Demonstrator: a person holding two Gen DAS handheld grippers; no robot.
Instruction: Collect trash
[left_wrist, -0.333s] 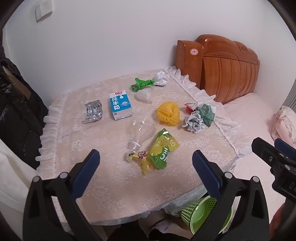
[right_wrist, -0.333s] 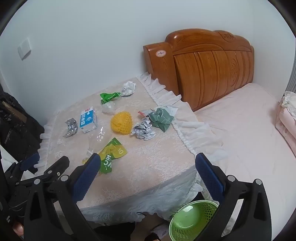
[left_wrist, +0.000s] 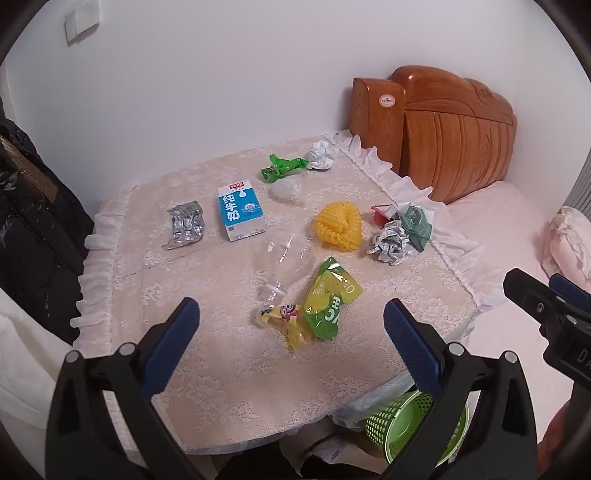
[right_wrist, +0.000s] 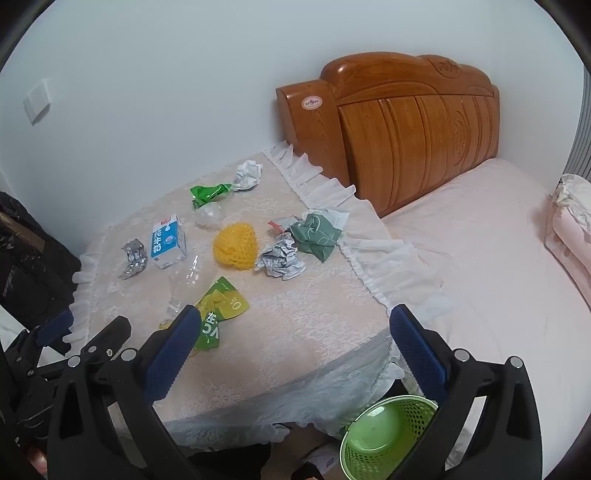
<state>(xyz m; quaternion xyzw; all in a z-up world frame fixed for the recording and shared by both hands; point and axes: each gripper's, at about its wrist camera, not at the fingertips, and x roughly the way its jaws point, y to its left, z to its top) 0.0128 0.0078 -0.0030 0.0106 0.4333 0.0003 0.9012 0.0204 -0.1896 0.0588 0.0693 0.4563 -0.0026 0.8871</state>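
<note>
Your left gripper (left_wrist: 291, 328) hangs above the near part of the table (left_wrist: 229, 391), its blue-padded jaws spread wide with nothing between them, and your right gripper (right_wrist: 291, 332) is likewise released and empty over the table's near right corner. The trash lies scattered on the lace cloth: a green snack wrapper (left_wrist: 330, 299) touches a yellow wrapper (left_wrist: 284, 321) nearest you, with a clear plastic bottle (left_wrist: 286, 262) lying on its side just behind them. Further back sit a blue milk carton (left_wrist: 241, 212), a foil blister pack (left_wrist: 184, 224) to its left, a yellow foam net (left_wrist: 338, 228), a crumpled newspaper ball (left_wrist: 391, 244) touching a green paper packet (left_wrist: 417, 223), a twisted green wrapper (left_wrist: 282, 167) and a white paper wad (left_wrist: 319, 155). The green basket (right_wrist: 384, 435) stands on the floor below the table's near right corner.
</note>
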